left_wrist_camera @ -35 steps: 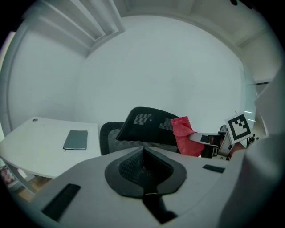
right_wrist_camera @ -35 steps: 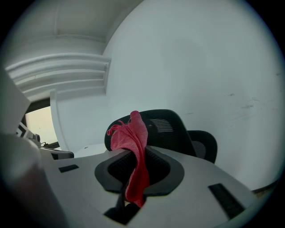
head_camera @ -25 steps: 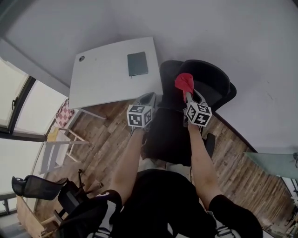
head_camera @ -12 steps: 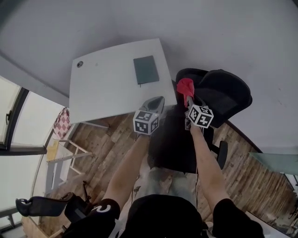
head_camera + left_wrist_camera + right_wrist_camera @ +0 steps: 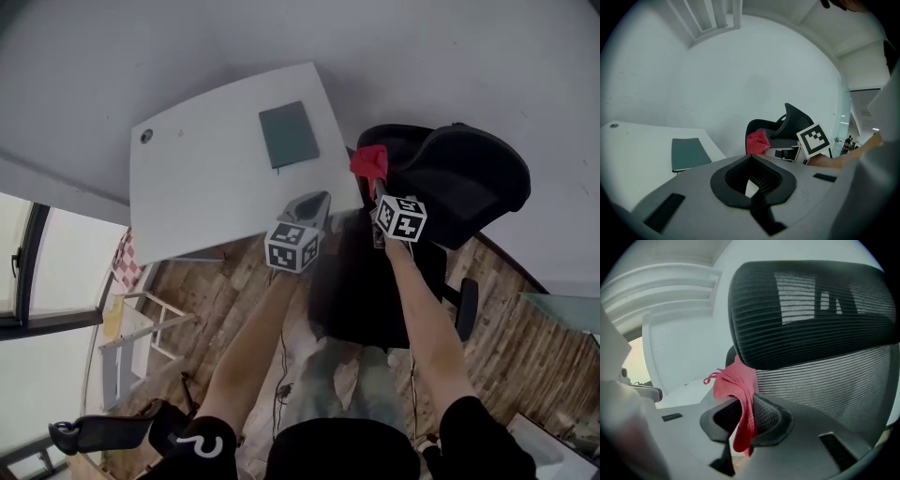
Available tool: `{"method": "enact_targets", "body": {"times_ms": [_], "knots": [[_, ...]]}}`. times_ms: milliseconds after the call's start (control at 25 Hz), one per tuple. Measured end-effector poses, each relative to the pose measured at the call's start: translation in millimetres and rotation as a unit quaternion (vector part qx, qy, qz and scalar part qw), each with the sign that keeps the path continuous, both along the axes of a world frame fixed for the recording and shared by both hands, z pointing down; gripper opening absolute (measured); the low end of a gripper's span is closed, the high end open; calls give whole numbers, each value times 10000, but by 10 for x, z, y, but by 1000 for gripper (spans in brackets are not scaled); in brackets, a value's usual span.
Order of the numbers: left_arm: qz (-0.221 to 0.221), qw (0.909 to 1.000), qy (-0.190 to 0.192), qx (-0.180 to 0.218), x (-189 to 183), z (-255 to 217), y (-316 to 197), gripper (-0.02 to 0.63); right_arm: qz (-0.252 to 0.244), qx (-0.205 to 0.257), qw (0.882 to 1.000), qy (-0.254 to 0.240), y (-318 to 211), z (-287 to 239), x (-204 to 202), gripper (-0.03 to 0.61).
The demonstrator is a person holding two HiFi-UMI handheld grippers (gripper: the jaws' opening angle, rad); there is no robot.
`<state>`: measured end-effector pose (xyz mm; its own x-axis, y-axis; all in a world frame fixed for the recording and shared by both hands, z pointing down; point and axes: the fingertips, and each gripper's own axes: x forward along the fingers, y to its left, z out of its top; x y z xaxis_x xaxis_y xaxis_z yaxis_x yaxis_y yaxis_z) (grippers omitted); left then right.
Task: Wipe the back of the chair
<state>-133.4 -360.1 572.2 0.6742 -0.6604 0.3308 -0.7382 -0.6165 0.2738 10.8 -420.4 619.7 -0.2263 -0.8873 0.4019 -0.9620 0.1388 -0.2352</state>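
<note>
The black mesh office chair (image 5: pixel 459 178) stands to the right of the white table, its back (image 5: pixel 834 380) and headrest (image 5: pixel 806 310) filling the right gripper view. My right gripper (image 5: pixel 375 184) (image 5: pixel 746 401) is shut on a red cloth (image 5: pixel 369 161) (image 5: pixel 740 390), held at the left edge of the chair back; whether the cloth touches the mesh, I cannot tell. My left gripper (image 5: pixel 313 202) (image 5: pixel 751 158) is shut with nothing in it and hovers over the table's near corner, just left of the chair (image 5: pixel 787 124). The cloth (image 5: pixel 758 140) shows beyond it.
A white table (image 5: pixel 206 187) carries a dark green notebook (image 5: pixel 288 134) near its right edge. A white wall runs behind the table and chair. On the wood floor are a pale wooden rack (image 5: pixel 141 328) and a second black chair (image 5: pixel 103 433) at the lower left. Windows line the left.
The view has shifted forward, so table and chair sit larger and closer. Both grippers have travelled along with it, and the red cloth now sits at the chair back's left edge.
</note>
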Motion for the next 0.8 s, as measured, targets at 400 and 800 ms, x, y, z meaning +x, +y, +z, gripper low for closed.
{"method": "enact_targets", "body": {"times_ms": [400,800], "knots": [[159,9998,57,110,441,-131,11,25,142,-226,9996,117,-23,182,447,77],[273,9995,18,143,916,-226,151,25,395,-205,9985,331,106,61,1149,77]]}}
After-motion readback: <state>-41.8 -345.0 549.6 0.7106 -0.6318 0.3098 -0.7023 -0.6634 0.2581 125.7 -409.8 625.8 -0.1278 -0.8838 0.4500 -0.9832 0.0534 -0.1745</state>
